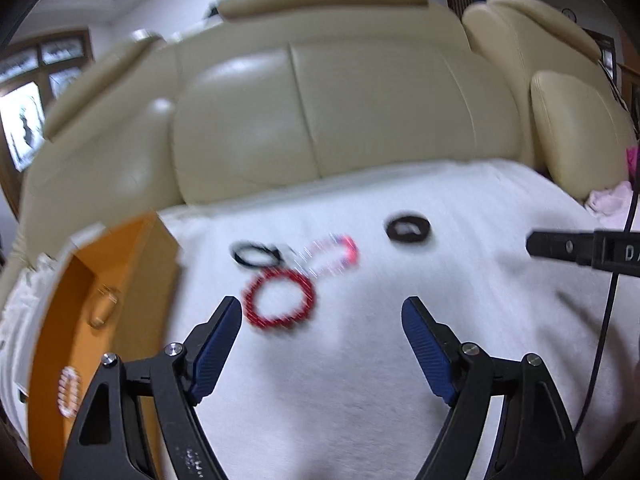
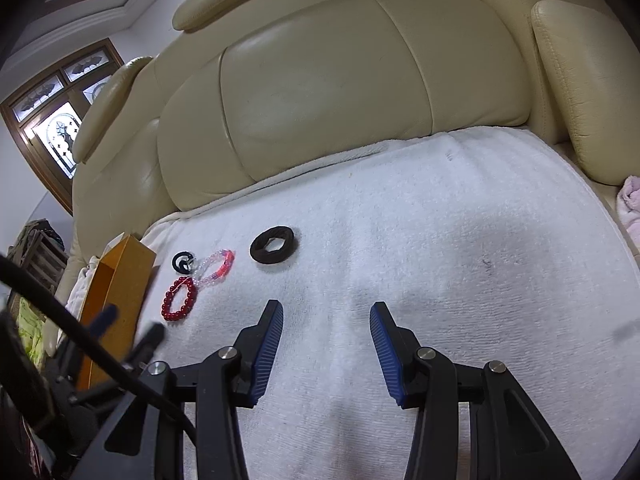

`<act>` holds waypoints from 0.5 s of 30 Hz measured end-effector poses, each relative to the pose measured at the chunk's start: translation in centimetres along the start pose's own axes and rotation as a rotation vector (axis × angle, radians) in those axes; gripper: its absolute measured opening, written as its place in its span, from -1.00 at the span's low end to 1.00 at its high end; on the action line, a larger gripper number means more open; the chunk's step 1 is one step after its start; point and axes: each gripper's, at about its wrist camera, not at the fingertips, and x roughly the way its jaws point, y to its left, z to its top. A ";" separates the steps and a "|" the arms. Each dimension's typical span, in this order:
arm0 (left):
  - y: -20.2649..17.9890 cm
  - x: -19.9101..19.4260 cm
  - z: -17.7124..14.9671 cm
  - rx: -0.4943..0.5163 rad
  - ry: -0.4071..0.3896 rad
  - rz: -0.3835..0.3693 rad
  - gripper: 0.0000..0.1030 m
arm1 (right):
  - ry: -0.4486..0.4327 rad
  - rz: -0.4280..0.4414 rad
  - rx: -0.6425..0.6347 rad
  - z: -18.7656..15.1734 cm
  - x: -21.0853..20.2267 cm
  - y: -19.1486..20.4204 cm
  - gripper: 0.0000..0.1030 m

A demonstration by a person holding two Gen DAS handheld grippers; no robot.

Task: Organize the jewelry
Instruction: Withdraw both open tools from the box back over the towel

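On a white towel (image 1: pixel 360 380) lie a red bead bracelet (image 1: pixel 280 300) (image 2: pixel 180 298), a pink and clear bead bracelet (image 1: pixel 332 256) (image 2: pixel 216 268), a thin black ring (image 1: pixel 254 256) (image 2: pixel 183 261) and a black scrunchie (image 1: pixel 407 229) (image 2: pixel 272 245). An open orange box (image 1: pixel 148 272) (image 2: pixel 120 292) at the left holds a pale bead bracelet (image 1: pixel 69 394) and a small gold piece (image 1: pixel 102 308). My left gripper (image 1: pixel 322 312) is open just short of the red bracelet, nothing between its pads. My right gripper (image 2: pixel 326 312) is open over bare towel, right of the jewelry.
The towel (image 2: pixel 440 240) covers the seat of a cream leather sofa (image 2: pixel 320 100) with an armrest cushion (image 2: pixel 588 100) at the right. A pink cloth (image 2: pixel 630 204) lies at the towel's right edge. A black cable (image 1: pixel 608 320) hangs at the right of the left wrist view.
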 end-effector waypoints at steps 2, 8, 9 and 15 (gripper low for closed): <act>0.1 0.4 0.2 -0.026 0.025 -0.038 0.60 | -0.001 0.002 -0.001 0.0 0.0 0.1 -0.04; 0.5 0.0 0.4 -0.079 0.045 -0.078 0.60 | -0.001 0.006 0.008 0.1 0.2 0.2 -0.04; 0.6 -0.1 0.4 -0.079 0.041 -0.071 0.60 | -0.001 0.006 0.008 0.1 0.3 0.3 -0.04; 1.8 -0.5 0.2 -0.082 0.043 -0.030 0.60 | 0.011 0.012 0.007 -0.1 1.1 1.2 -0.04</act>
